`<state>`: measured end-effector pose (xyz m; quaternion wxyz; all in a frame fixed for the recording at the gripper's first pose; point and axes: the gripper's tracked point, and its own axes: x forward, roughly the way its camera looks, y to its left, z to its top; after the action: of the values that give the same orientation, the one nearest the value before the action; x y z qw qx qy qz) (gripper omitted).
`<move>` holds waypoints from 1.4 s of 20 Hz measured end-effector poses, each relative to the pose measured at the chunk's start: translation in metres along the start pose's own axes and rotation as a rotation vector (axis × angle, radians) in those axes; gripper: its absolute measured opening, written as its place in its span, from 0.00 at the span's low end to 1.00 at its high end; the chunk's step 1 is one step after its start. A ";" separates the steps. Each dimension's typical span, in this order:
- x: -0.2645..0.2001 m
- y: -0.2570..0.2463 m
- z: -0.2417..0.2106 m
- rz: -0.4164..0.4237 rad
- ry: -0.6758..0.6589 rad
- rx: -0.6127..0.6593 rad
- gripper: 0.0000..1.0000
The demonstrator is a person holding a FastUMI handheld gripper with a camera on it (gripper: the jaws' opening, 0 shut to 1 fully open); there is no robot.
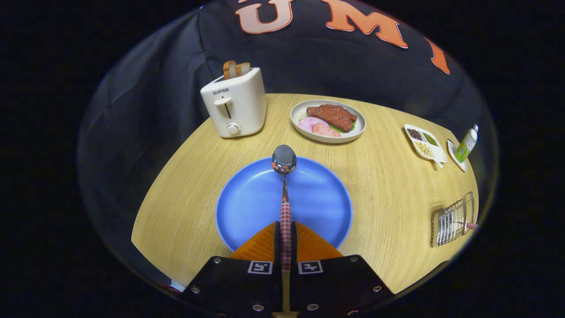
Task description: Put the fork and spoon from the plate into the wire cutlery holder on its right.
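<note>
Gripper view | gripper (286, 240) fingers pinch spoon (284, 185) by its checked handle, bowl pointing ahead over blue plate (247, 207) | wire cutlery holder (452, 219) well off to the right, a handle already sticking out | advice: keep pinch firm, swing right, tip spoon upright, lower between wires before releasing.

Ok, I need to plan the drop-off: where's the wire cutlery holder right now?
In the gripper view the wire cutlery holder stands near the table's edge, well right of the blue plate and of the tool gripping the spoon.
</note>
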<state>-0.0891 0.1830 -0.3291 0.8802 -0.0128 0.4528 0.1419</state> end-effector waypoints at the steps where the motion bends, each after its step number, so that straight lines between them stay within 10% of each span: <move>1: -0.006 -0.010 0.006 -0.013 -0.015 0.006 0.07; 15: -0.098 -0.209 -0.003 -0.267 0.020 0.156 0.07; 28: -0.141 -0.279 -0.066 -0.248 0.265 0.189 0.07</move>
<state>-0.1462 -0.1284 -0.2843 0.8208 -0.0041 0.5711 -0.0137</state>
